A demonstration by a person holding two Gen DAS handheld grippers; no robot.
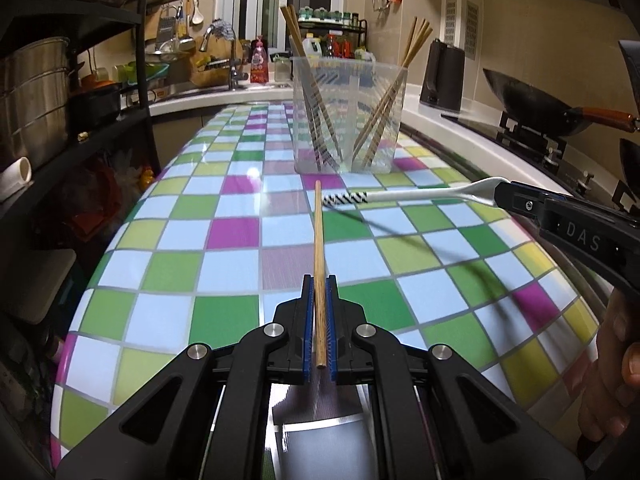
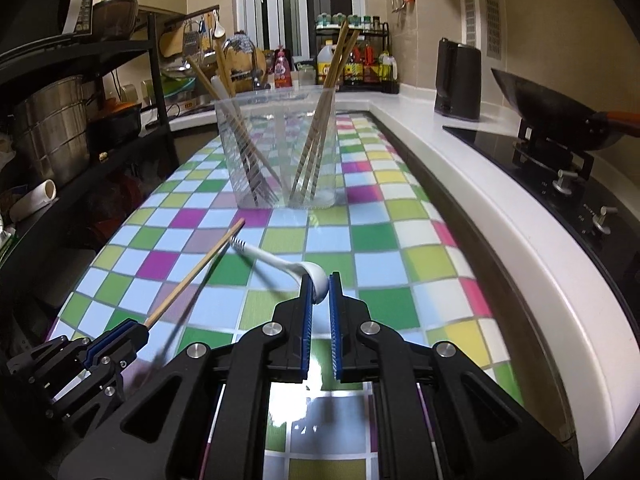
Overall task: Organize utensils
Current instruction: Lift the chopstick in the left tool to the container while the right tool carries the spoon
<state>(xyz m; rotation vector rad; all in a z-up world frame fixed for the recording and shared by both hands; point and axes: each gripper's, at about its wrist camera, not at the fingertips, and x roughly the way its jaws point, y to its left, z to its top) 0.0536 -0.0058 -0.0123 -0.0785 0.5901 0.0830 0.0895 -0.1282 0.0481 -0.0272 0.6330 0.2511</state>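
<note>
The left gripper (image 1: 319, 292) has its jaws pinched on a wooden chopstick (image 1: 319, 256) that runs straight ahead from them, held above a bench (image 1: 168, 280) covered in a glossy check of blue, green, purple and yellow squares. The right gripper (image 2: 320, 284) has its jaws closed on the bowl of a white spoon (image 2: 280, 258), whose striped handle end points forward and left, close to the chopstick's far tip. Ahead of both pairs of jaws stands a clear plastic holder (image 1: 347, 116) on the bench, with a middle divider; more chopsticks (image 1: 400, 80) lean in both its halves, and a white handle shows in the left half. To the right of the jaws a white counter (image 2: 460, 168) carries a black kettle (image 2: 458, 80) and a stove with a wok (image 2: 560, 116). To the left, dark shelving (image 1: 80, 92) holds steel pots (image 1: 36, 96); a sink and bottles sit beyond the holder, under a window.
</note>
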